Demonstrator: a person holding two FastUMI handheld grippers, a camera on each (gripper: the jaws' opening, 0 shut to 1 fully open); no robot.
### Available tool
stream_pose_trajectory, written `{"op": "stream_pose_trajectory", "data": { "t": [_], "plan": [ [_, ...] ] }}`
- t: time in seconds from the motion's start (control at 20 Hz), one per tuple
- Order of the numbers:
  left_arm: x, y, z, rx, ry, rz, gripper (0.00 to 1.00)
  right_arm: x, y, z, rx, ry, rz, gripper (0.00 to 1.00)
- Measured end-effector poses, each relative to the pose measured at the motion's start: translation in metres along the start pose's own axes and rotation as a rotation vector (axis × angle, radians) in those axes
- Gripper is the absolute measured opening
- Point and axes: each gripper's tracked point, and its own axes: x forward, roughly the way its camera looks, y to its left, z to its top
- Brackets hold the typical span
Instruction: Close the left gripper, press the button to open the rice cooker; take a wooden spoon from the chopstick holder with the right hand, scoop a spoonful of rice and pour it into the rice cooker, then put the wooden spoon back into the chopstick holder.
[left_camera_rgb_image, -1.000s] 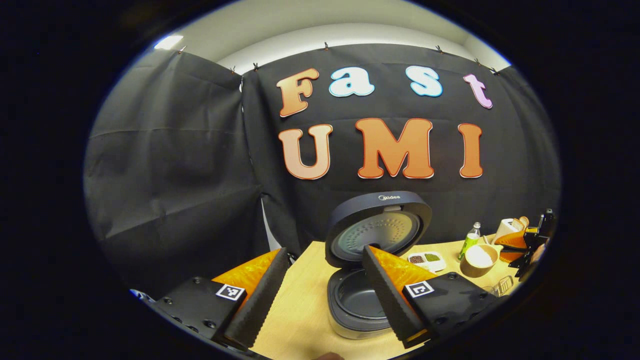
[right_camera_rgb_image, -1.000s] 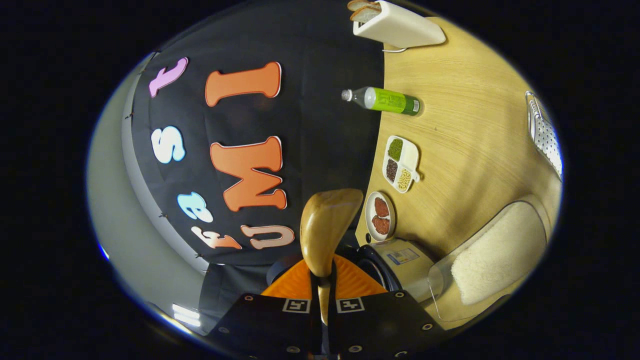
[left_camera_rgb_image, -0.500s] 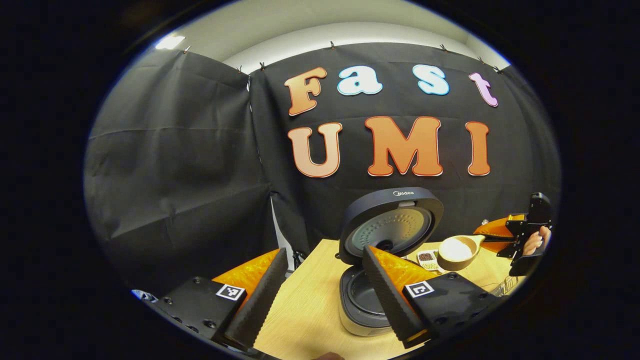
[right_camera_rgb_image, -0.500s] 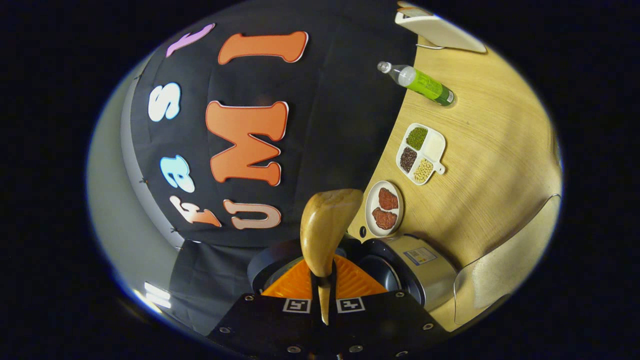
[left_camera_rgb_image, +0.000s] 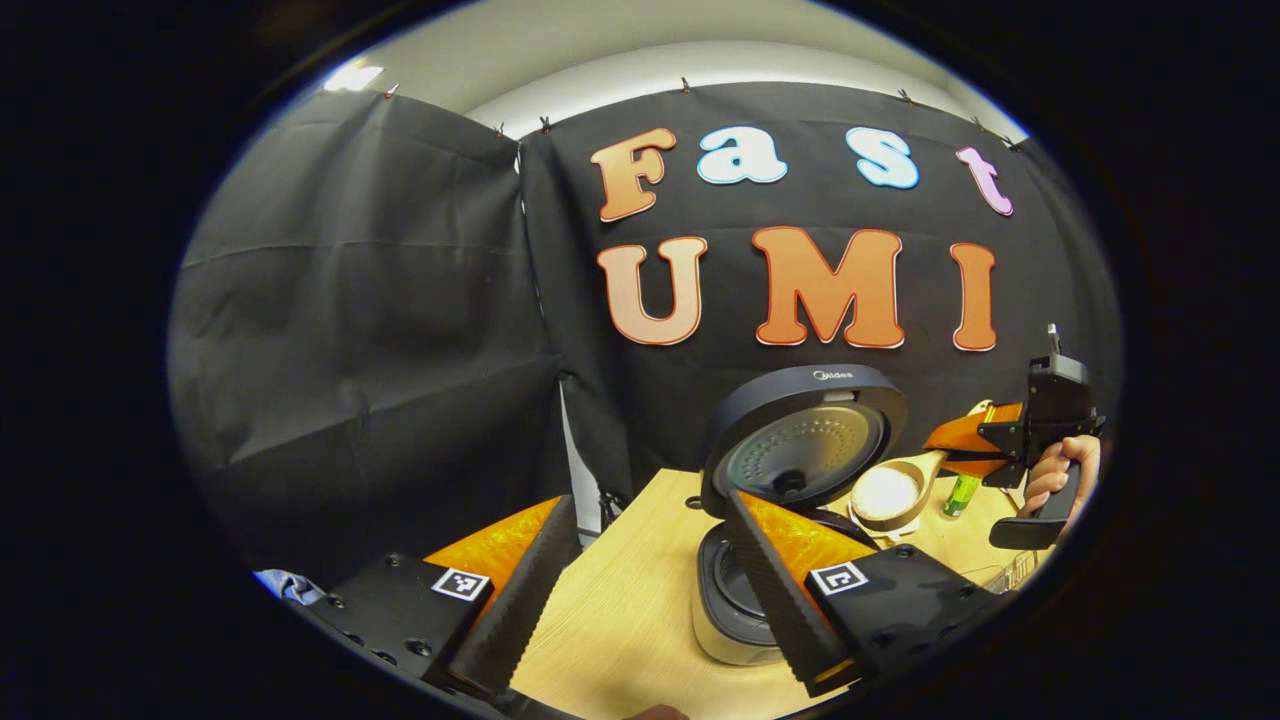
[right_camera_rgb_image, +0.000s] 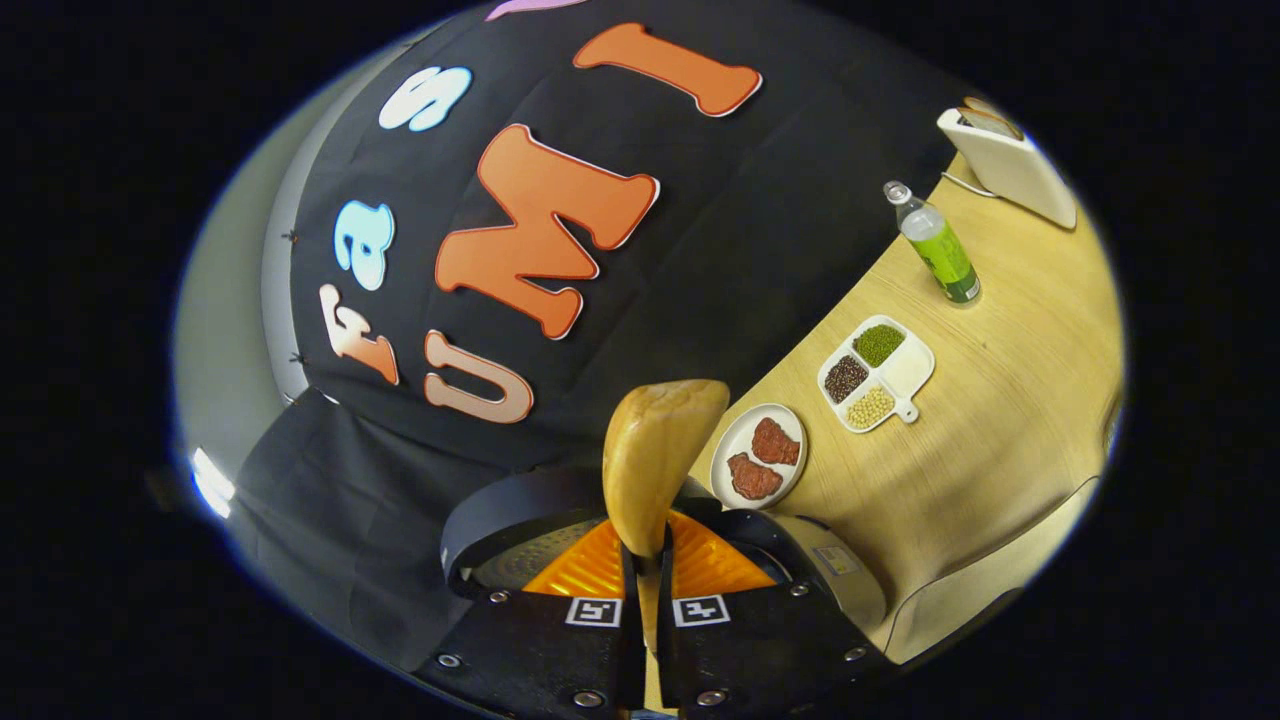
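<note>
The table (left_camera_rgb_image: 620, 620) lies below both grippers. The rice cooker (left_camera_rgb_image: 790, 480), lid up, stands just beyond the left gripper (left_camera_rgb_image: 640, 590), whose fingers are spread with nothing between them. The right gripper (right_camera_rgb_image: 645, 580) pinches the wooden spoon (right_camera_rgb_image: 655, 460); its rice-filled bowl hangs beside the raised lid.

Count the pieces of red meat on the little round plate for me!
2. One piece lies on the far half of the round plate, the other on the near half, beside the rice cooker. None looks hidden.
</note>
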Motion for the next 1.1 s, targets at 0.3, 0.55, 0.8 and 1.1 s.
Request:
{"op": "stream_pose_trajectory", "data": {
  "t": [0.3, 0.55, 0.8, 1.1],
  "plan": [
    [-0.002, 0.014, -0.009, -0.022, 0.023, 0.041, 0.94, 0.016, -0.006, -0.018, -0.125, 0.015, -0.068, 0.05],
    [-0.004, 0.015, -0.013, -0.040, 0.033, 0.057, 0.94, 0.018, 0.000, -0.018, -0.210, 0.000, -0.084, 0.05],
    [-0.004, 0.017, -0.015, -0.035, 0.039, 0.063, 0.94, 0.020, 0.015, -0.012, -0.288, -0.031, -0.078, 0.05],
    [-0.007, 0.019, -0.016, -0.036, 0.041, 0.088, 0.94, 0.018, 0.026, -0.011, -0.402, -0.054, -0.082, 0.05]
  ]
}}
